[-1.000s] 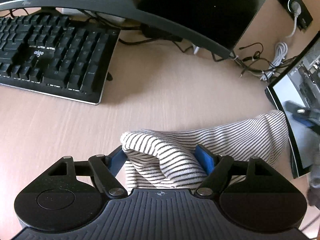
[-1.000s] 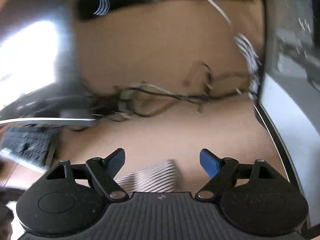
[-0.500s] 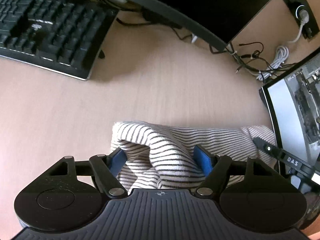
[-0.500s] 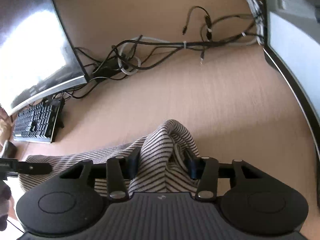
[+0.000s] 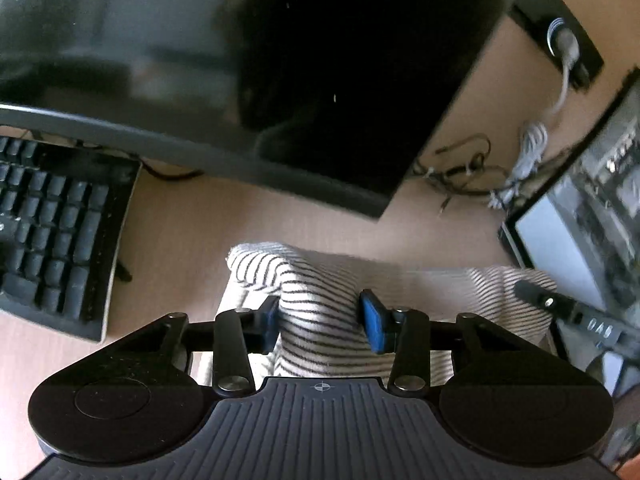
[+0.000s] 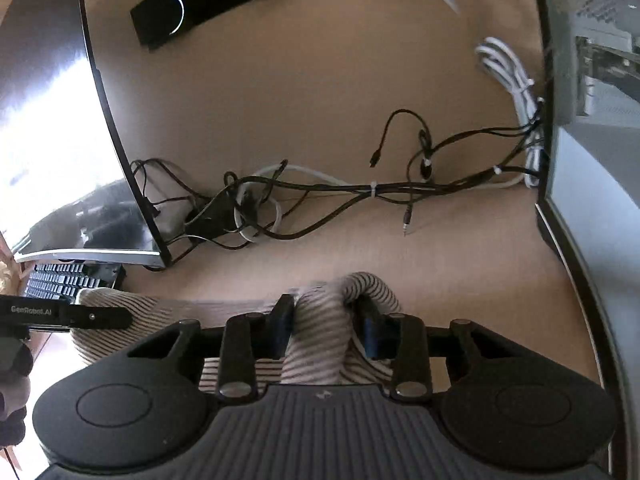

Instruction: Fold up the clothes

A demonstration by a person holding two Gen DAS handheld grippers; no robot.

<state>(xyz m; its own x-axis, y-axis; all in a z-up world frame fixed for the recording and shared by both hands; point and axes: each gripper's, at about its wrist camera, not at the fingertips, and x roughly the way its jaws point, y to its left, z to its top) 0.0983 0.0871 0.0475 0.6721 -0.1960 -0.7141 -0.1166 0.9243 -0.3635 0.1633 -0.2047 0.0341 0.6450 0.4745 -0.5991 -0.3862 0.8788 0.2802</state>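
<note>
A white garment with thin black stripes (image 5: 320,304) lies bunched on the wooden desk (image 5: 180,240). My left gripper (image 5: 320,318) has a raised fold of it between its blue pads (image 5: 374,320); the jaws are closing and both pads press the cloth. At the garment's other end, my right gripper (image 6: 326,320) pinches a rolled ridge of the striped garment (image 6: 320,340), its jaws also closing on it. Each view shows the other gripper's black finger resting on the cloth: the right gripper's finger (image 5: 560,308) and the left gripper's finger (image 6: 80,316).
A black keyboard (image 5: 52,232) sits at the left, a curved dark monitor (image 5: 280,80) stands just behind the garment, and a lit second screen (image 5: 580,240) stands at the right. Tangled cables (image 6: 360,190) and a black speaker bar (image 6: 208,4) lie farther back.
Both pairs of jaws have narrowed onto the striped cloth. The right gripper came down onto the garment's end from over bare desk. The left gripper has shifted toward the monitor with its fold.
</note>
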